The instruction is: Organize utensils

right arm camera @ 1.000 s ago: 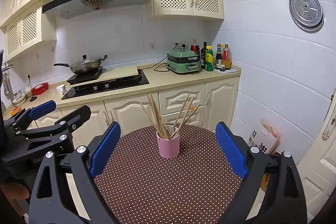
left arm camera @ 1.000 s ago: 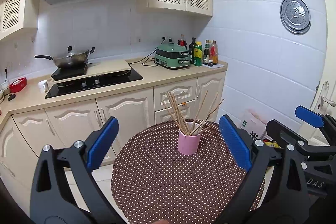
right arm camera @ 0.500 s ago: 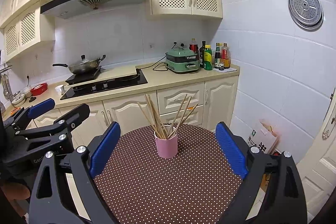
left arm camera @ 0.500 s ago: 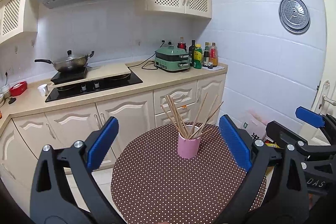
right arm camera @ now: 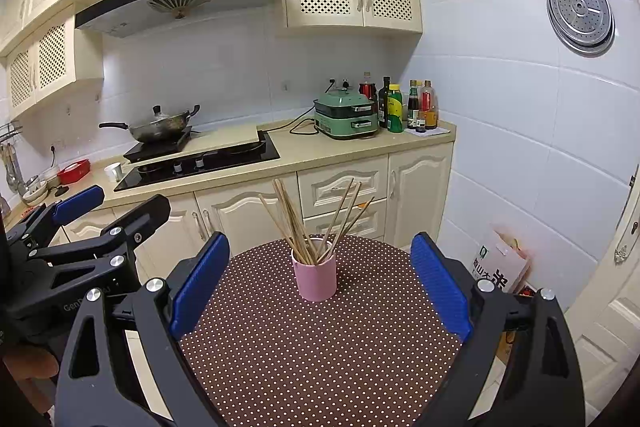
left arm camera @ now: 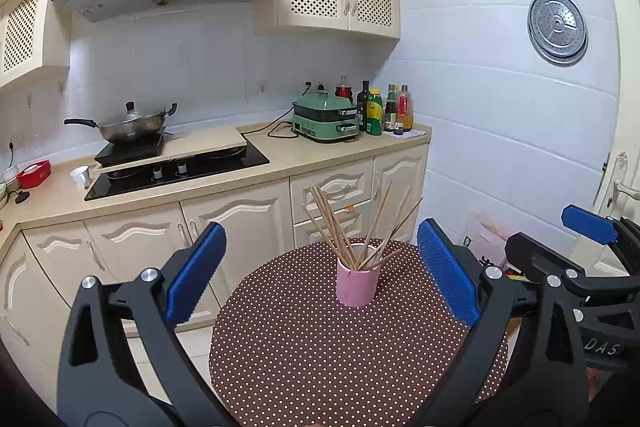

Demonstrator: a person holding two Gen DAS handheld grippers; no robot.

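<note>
A pink cup (left arm camera: 357,285) (right arm camera: 315,279) stands upright near the far side of a round table with a brown dotted cloth (left arm camera: 320,355) (right arm camera: 312,355). Several wooden chopsticks (left arm camera: 340,227) (right arm camera: 298,221) fan out of the cup. My left gripper (left arm camera: 320,267) hangs open above the near part of the table, short of the cup, holding nothing. My right gripper (right arm camera: 320,267) is open too, likewise back from the cup and empty. Each gripper shows at the edge of the other's view.
Behind the table runs a kitchen counter (left arm camera: 304,163) with a hob, a wok (left arm camera: 132,125), a green cooker (left arm camera: 326,119) and bottles (left arm camera: 384,111). Cream cabinets (left arm camera: 236,223) stand below it. A paper bag (right arm camera: 500,267) sits on the floor at the right by a door.
Both views have shifted slightly; the cup sits a touch lower and nearer in each. Both grippers stay open and empty.
</note>
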